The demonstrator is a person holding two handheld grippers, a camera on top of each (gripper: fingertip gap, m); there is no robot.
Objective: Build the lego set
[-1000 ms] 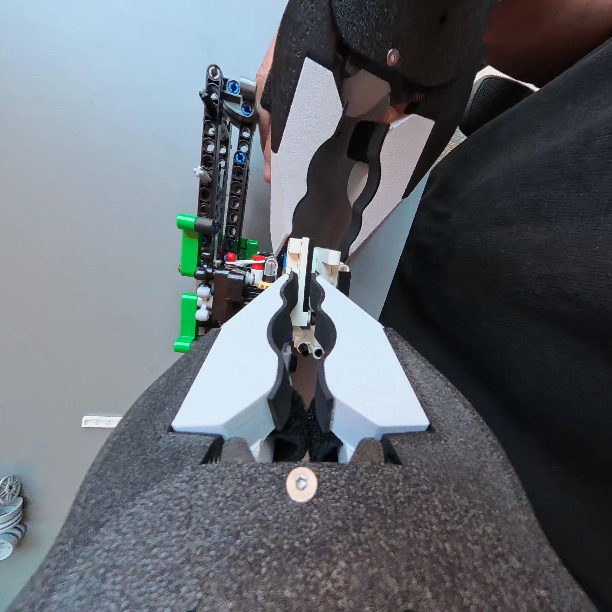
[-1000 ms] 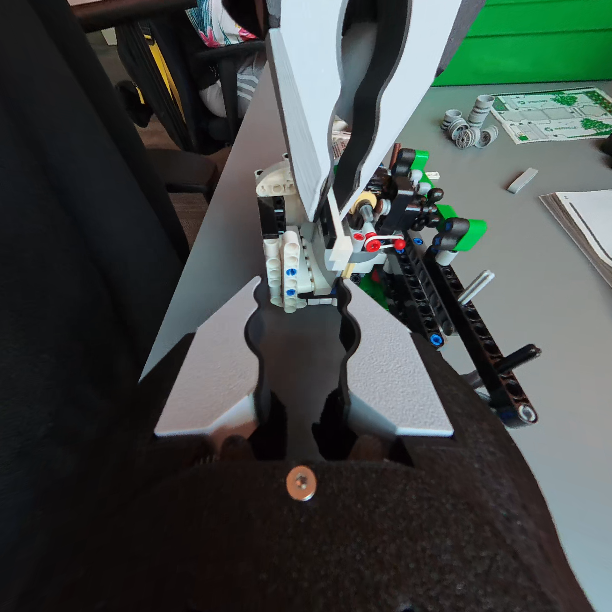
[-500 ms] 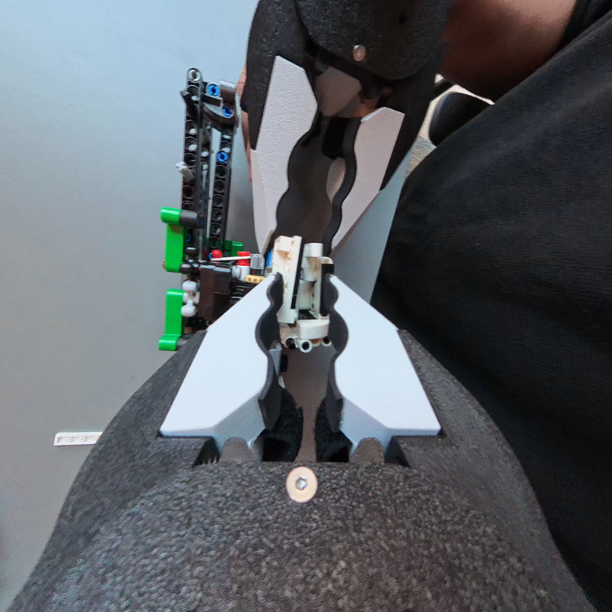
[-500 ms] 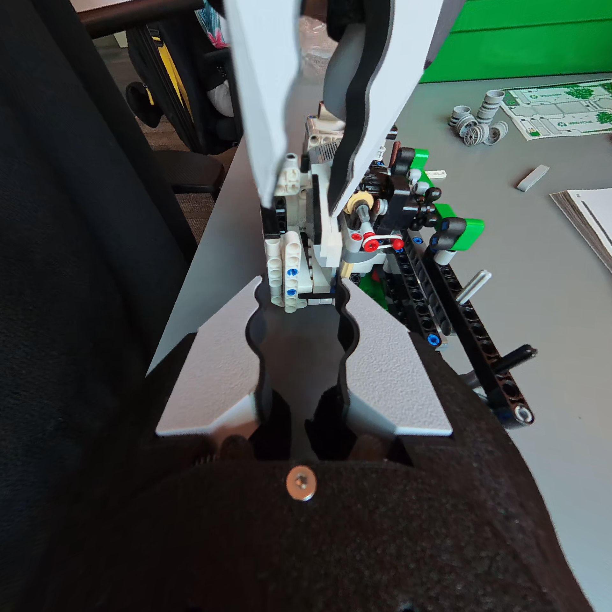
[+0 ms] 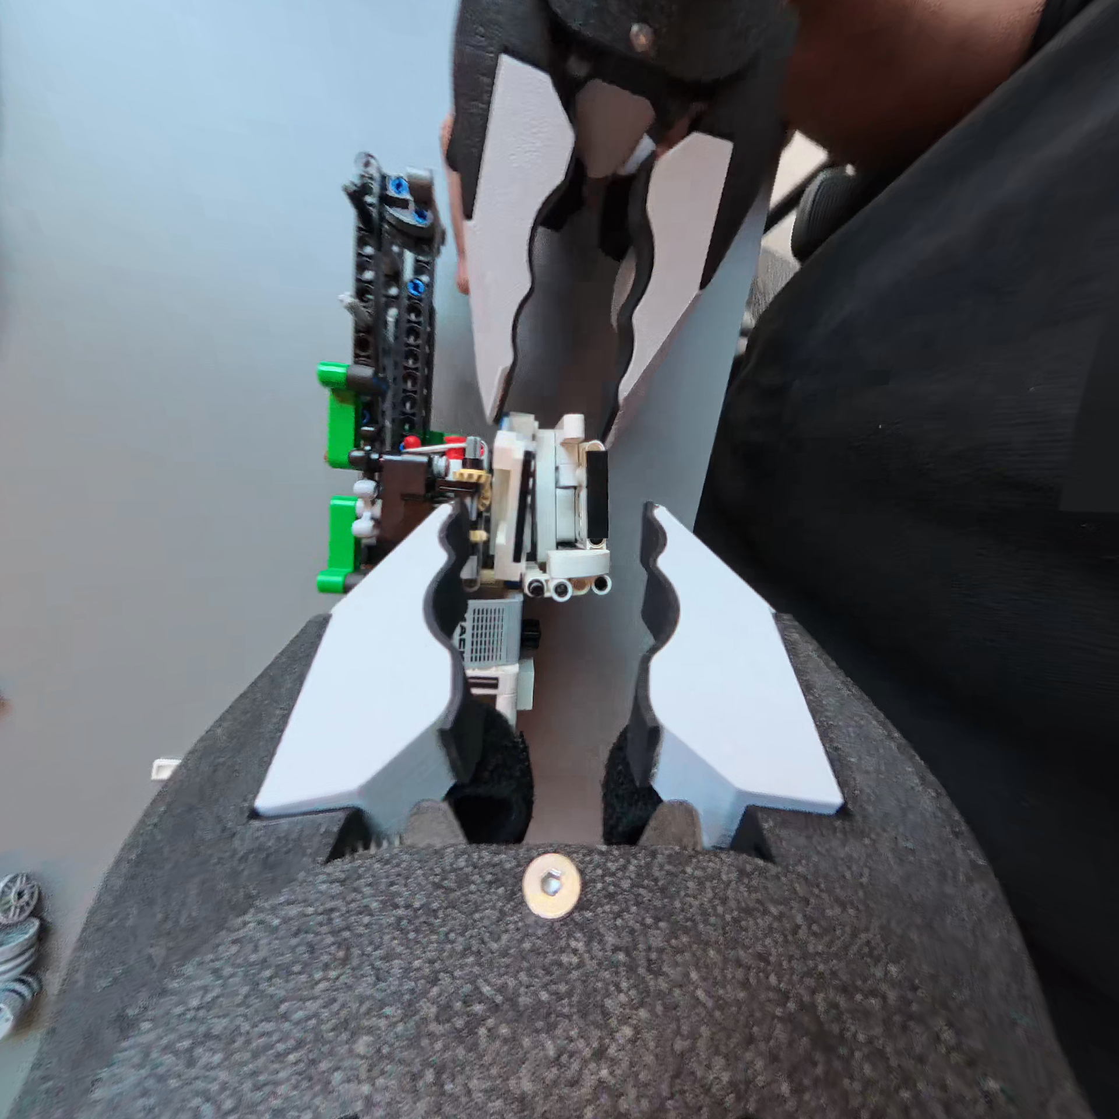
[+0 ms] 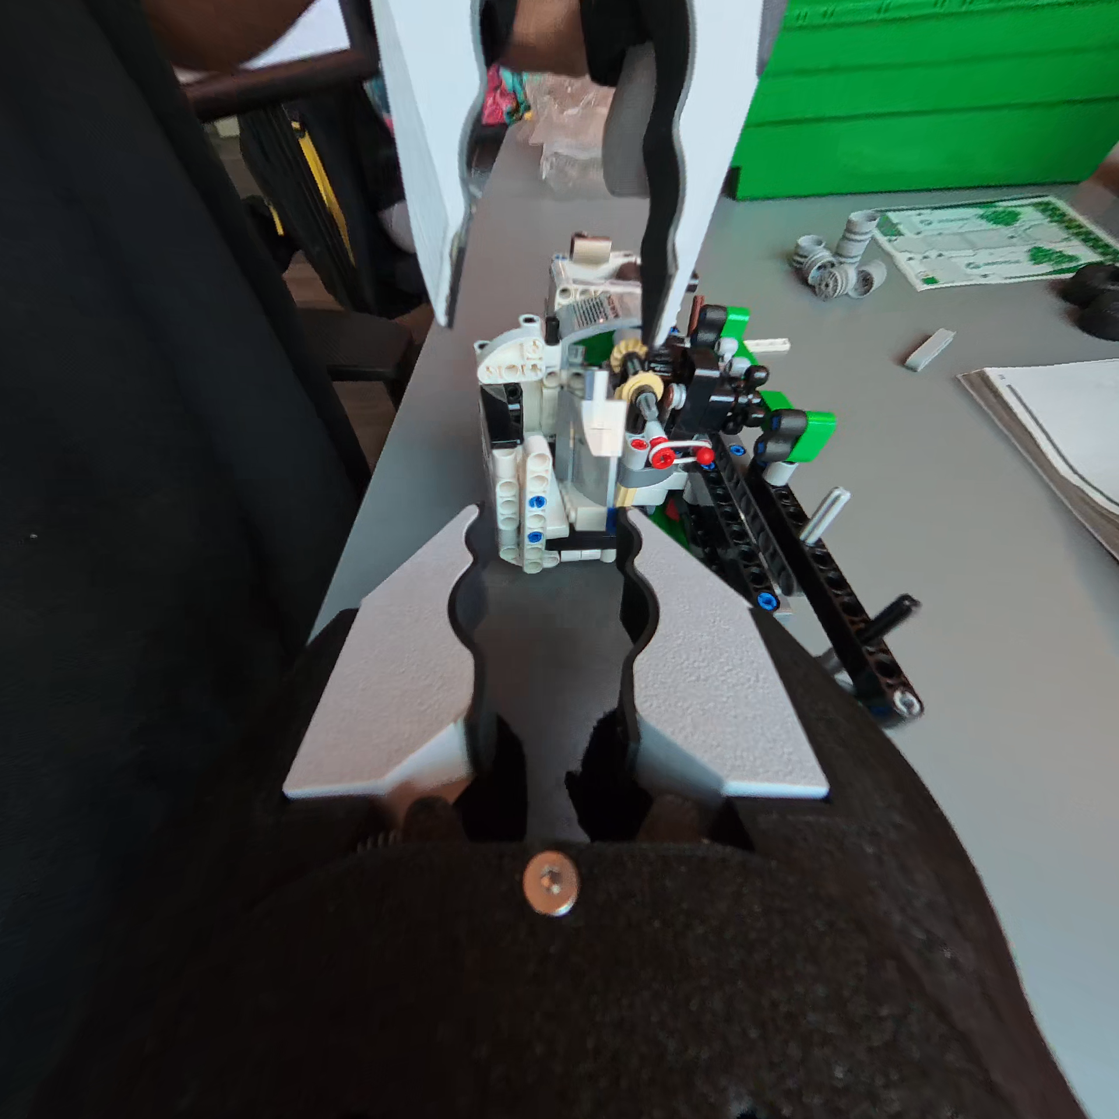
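Both your grippers are released: left gripper fingers spread wide either side of the model's white cab end, right gripper fingers apart at the opposite cab end, grasping nothing. Model sits on the table, right at the near edge. Risk: with no grip, any nudge from a finger could probably tip it or shove it off the edge; closing on the small gear and red rubber band could pop them loose. The long black beam frame sticks out on your right side and blocks a side approach. Around: grey wheel hubs, sticker sheet, booklet, loose grey piece, green box.
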